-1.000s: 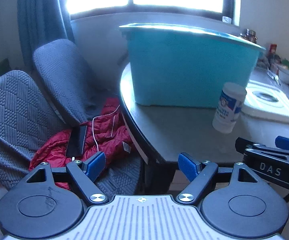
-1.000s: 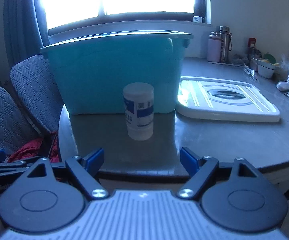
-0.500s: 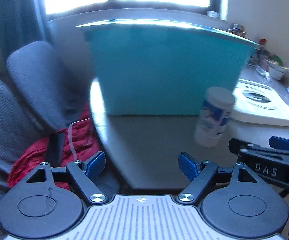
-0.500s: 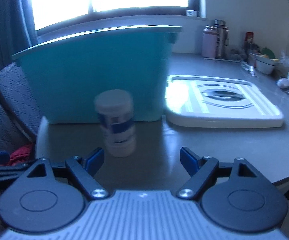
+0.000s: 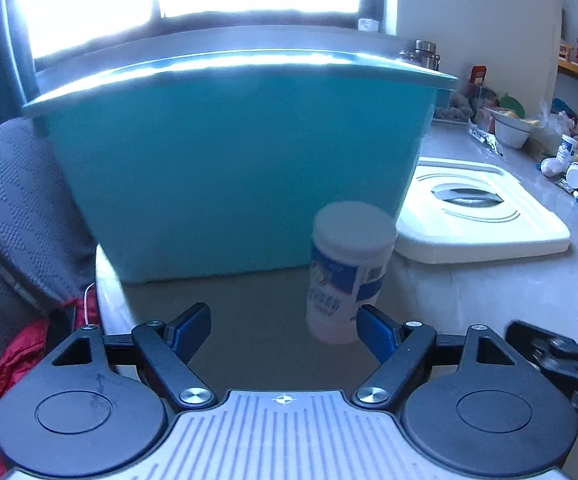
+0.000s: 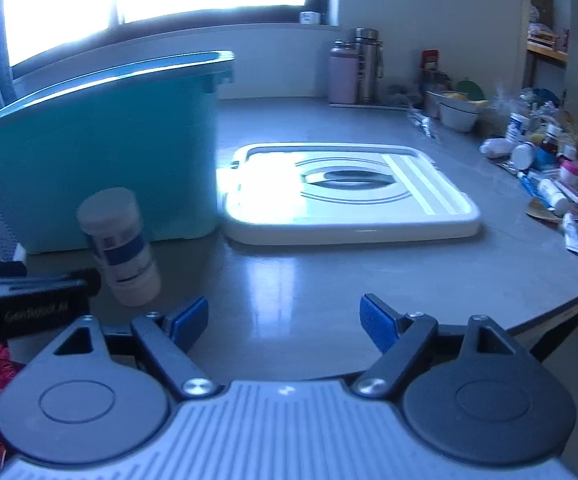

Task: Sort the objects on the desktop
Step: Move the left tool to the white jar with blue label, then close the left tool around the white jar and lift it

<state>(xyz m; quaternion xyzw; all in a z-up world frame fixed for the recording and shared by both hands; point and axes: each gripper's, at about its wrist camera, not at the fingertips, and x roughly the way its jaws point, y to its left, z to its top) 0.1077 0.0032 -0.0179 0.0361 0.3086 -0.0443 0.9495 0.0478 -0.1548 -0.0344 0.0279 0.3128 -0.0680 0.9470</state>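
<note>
- The left claw (image 5: 283,330) is spread wide and holds nothing; both blue fingertips (image 5: 188,327) sit low over the near part of the grey surface (image 5: 489,292).
- The white bottle (image 5: 345,276), with a blue label and a white cap, stands upright on the surface. In the left wrist view it is just beyond the right fingertip of the left claw, right of the claw's centre line, and its lower right edge overlaps that fingertip. Contact cannot be determined.
- The teal bin (image 5: 229,168) stands behind the bottle on the far left part of the surface. The bottle is near its front wall but apart from it.
- The white lid (image 5: 477,216) lies flat on the surface to the right of the bin.
- The right claw (image 6: 284,323) is also spread wide and holds nothing. It faces bare surface (image 6: 289,276).
- In the right wrist view, the white bottle (image 6: 119,246) stands to the left of and beyond the right claw's left fingertip, outside the gap between the fingers.
- The teal bin (image 6: 101,148) is at far left and the white lid (image 6: 349,192) at centre, beyond the claw.
- Small clutter (image 6: 549,172) lies along the far right edge of the surface.
- A red garment (image 5: 13,356) lies on a grey chair (image 5: 13,208) off the left edge of the surface.
</note>
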